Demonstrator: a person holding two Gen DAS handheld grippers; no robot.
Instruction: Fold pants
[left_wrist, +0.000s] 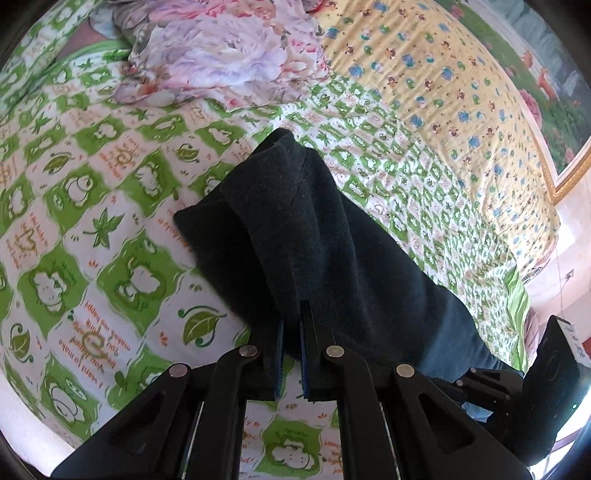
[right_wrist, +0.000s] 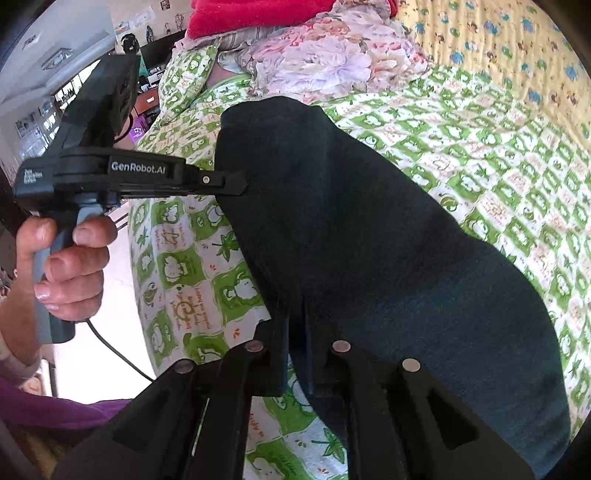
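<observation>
Dark folded pants (left_wrist: 332, 240) lie in a long strip across the green-and-white bedsheet (left_wrist: 110, 221). My left gripper (left_wrist: 291, 325) is shut on the near edge of the pants, with dark cloth pinched between its blue pads. In the right wrist view the same left gripper (right_wrist: 242, 184) meets the left edge of the pants (right_wrist: 369, 240), held by a hand (right_wrist: 70, 266). My right gripper (right_wrist: 295, 332) is shut on the pants' near edge, its fingers sunk in the dark cloth. The right gripper's black body (left_wrist: 546, 387) shows at the lower right of the left wrist view.
A crumpled floral quilt (left_wrist: 221, 55) lies at the far side of the bed, beside a yellow patterned blanket (left_wrist: 443, 92). Red cloth (right_wrist: 258, 14) sits behind the quilt. The bed's edge and pale floor (right_wrist: 110, 332) are at left, with a purple sleeve (right_wrist: 55, 410) below.
</observation>
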